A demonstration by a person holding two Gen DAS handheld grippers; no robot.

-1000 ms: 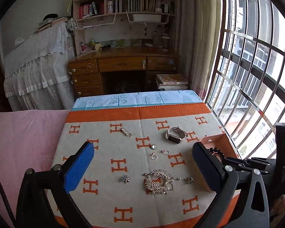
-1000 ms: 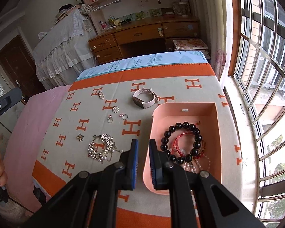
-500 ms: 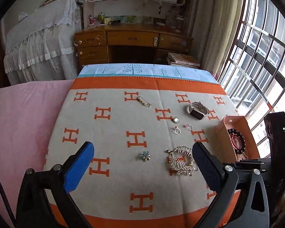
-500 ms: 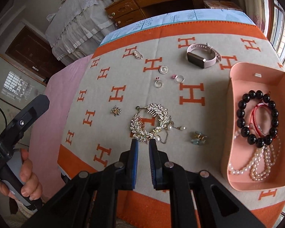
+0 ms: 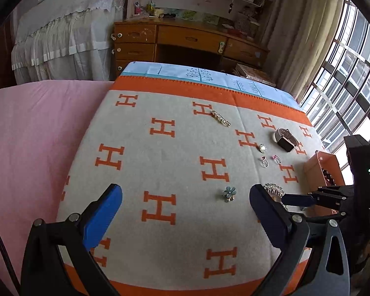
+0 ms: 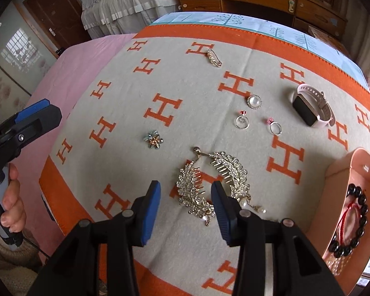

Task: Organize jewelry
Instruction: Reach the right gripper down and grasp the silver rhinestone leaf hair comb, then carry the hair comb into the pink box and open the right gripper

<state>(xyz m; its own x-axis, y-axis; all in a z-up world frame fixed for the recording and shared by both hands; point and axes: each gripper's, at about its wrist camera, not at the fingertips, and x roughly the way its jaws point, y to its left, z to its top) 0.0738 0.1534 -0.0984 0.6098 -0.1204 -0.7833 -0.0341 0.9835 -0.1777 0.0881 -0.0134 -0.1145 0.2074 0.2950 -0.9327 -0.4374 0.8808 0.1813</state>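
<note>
a home bedroom: a bed (image 5: 37,128) is lying under an orange-lettered blanket (image 5: 160,162), a wooden desk (image 5: 185,39) is standing beyond it, curtains (image 5: 298,44) are hanging beside a barred window (image 5: 352,79), and a door (image 6: 54,17) is showing.

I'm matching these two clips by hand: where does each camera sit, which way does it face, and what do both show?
Left wrist: rides the left gripper, jaws open, looking down across the blanket toward the desk; the right gripper enters at right.
Right wrist: rides the right gripper, jaws just opened, tilted steeply over the leaf hair comb; the left hand shows.
Shared: watch, flower brooch, pink box.
</note>
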